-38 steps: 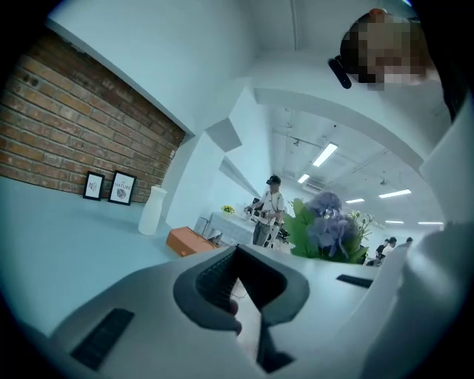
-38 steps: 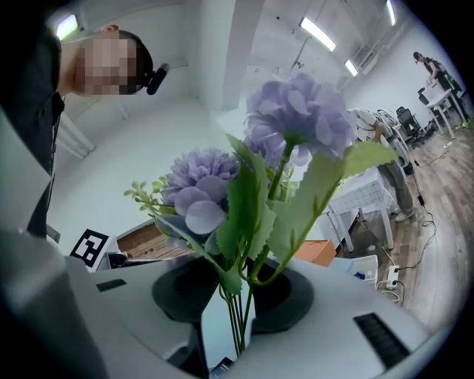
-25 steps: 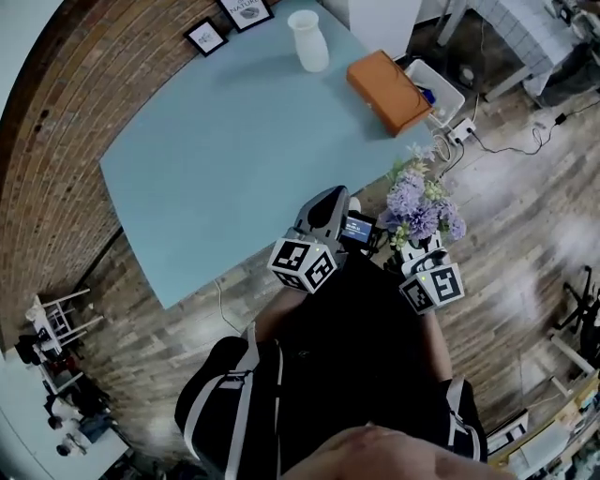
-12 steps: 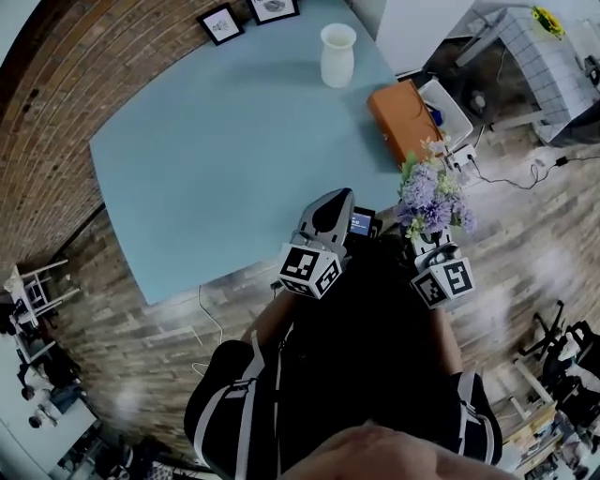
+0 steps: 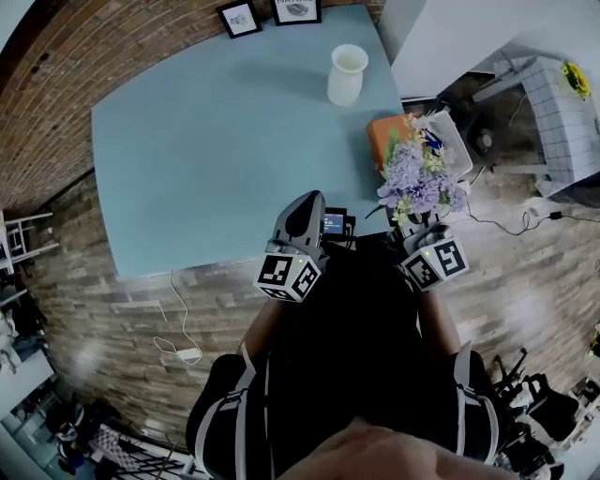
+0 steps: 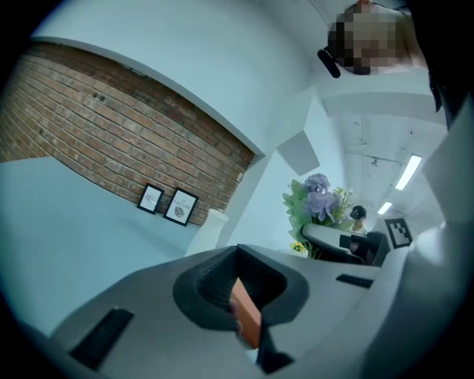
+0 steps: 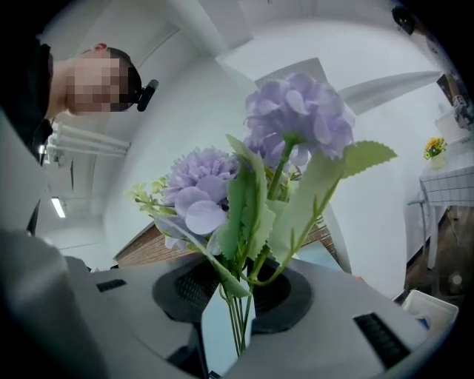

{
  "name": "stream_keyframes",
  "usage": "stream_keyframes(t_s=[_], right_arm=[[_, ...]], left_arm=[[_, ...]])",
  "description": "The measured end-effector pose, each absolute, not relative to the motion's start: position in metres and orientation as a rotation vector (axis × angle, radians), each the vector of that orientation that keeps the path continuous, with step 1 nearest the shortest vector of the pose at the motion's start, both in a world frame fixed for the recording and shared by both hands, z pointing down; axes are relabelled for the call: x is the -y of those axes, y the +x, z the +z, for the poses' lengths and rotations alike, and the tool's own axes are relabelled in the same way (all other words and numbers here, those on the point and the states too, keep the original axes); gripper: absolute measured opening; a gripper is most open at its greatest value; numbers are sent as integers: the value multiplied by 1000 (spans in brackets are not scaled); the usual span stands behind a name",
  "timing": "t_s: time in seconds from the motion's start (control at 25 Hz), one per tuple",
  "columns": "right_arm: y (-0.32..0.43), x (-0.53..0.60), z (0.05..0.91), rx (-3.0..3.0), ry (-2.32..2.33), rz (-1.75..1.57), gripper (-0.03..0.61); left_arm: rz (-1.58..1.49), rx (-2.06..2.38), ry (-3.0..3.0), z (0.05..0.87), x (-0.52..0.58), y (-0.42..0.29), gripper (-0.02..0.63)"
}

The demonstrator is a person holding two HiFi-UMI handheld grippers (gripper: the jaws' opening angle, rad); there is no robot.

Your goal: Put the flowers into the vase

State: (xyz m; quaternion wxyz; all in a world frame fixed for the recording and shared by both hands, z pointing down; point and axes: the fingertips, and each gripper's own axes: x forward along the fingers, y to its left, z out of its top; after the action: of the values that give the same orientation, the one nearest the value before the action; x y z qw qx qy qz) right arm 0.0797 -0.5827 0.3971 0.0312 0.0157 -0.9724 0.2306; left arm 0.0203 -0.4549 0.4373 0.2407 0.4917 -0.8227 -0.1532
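Lilac flowers (image 5: 417,178) are clamped by the stems in the fingers of your right gripper (image 5: 409,225), at the right edge of the bench (image 5: 206,141); the fingers of your left gripper (image 5: 302,212) stand slightly apart, empty.

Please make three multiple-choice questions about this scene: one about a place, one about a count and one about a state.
1. Where does the white round vase stand?
A. on the floor
B. on the light blue table, at its far side
C. on a chair

2. How many black-framed pictures lean by the brick wall?
A. two
B. four
C. none

3. What is the state of the right hand-held gripper?
A. open and empty
B. shut on the stems of the purple flowers with green leaves
C. shut on the vase

Answers:
1 B: the head view shows it on the tabletop near the pictures.
2 A: two frames stand side by side.
3 B: the right gripper view shows the stems clamped between its jaws.
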Motion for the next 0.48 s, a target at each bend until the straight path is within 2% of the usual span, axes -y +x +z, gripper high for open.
stream_keyframes(t_s=[0.32,0.48], right_arm=[[55,651,399,3001,-232,738,124],[33,664,393,3034,-295,761,124]], left_arm=[[-430,2416,1082,435,497,21,29],[-424,2490,979,431,482,17,29]])
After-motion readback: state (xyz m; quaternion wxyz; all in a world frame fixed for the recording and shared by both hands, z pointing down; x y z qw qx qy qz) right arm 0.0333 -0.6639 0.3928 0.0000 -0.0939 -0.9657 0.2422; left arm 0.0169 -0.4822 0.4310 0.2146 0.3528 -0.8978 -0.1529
